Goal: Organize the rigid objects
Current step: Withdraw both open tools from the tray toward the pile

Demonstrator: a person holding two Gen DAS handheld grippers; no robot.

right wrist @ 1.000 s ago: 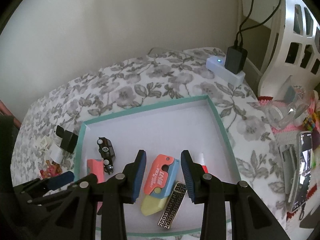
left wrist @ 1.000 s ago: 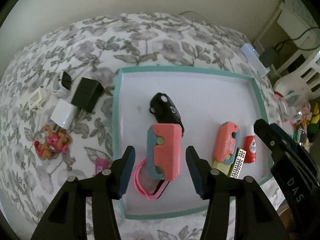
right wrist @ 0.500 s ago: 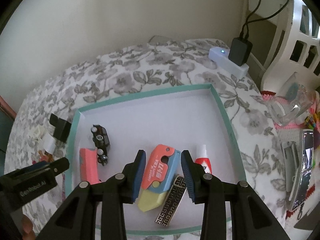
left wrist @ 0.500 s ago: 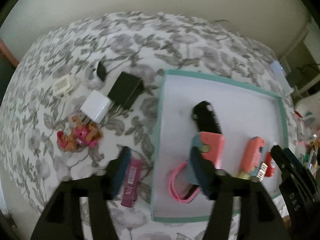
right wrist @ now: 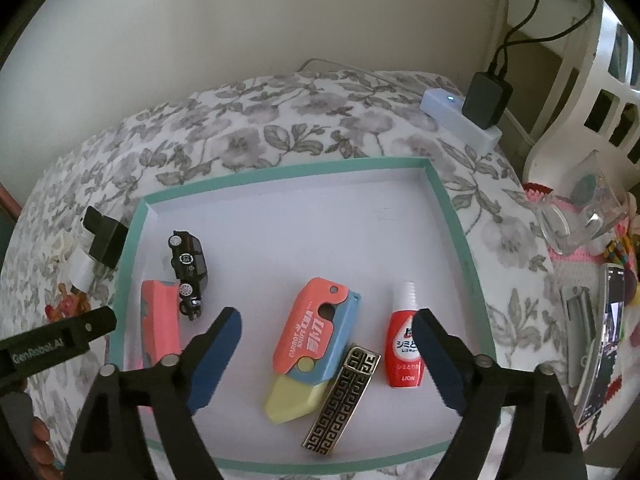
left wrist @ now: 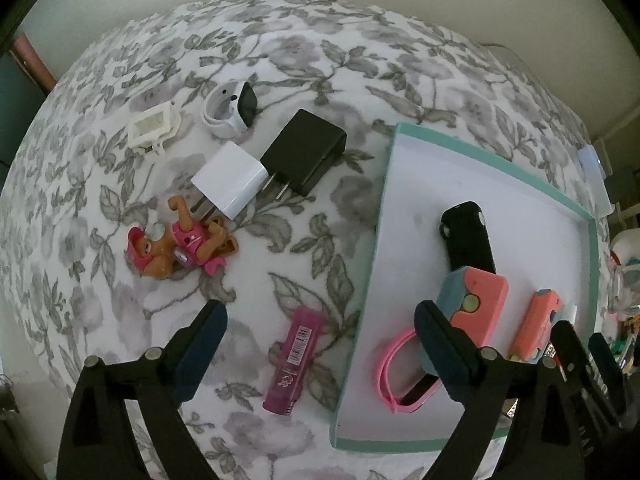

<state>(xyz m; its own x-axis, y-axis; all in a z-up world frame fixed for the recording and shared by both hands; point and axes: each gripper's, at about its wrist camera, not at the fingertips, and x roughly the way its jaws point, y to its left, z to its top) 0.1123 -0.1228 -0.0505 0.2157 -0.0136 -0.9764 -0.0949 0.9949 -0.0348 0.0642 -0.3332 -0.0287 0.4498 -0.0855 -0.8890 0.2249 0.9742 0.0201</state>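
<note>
Both grippers have just been opening. Right gripper [right wrist: 326, 354] jaws apart, carrot knife [right wrist: 310, 344] released in tray [right wrist: 456, 216]. Left gripper [left wrist: 320, 346] spread, empty over pink tube [left wrist: 294, 362] on bed; likely next pick.

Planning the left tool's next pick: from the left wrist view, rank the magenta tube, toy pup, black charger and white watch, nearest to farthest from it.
1. Magenta tube, between the open tool's fingers.
2. Toy pup, upper left.
3. Black charger, above.
4. White watch, farthest back.
</note>
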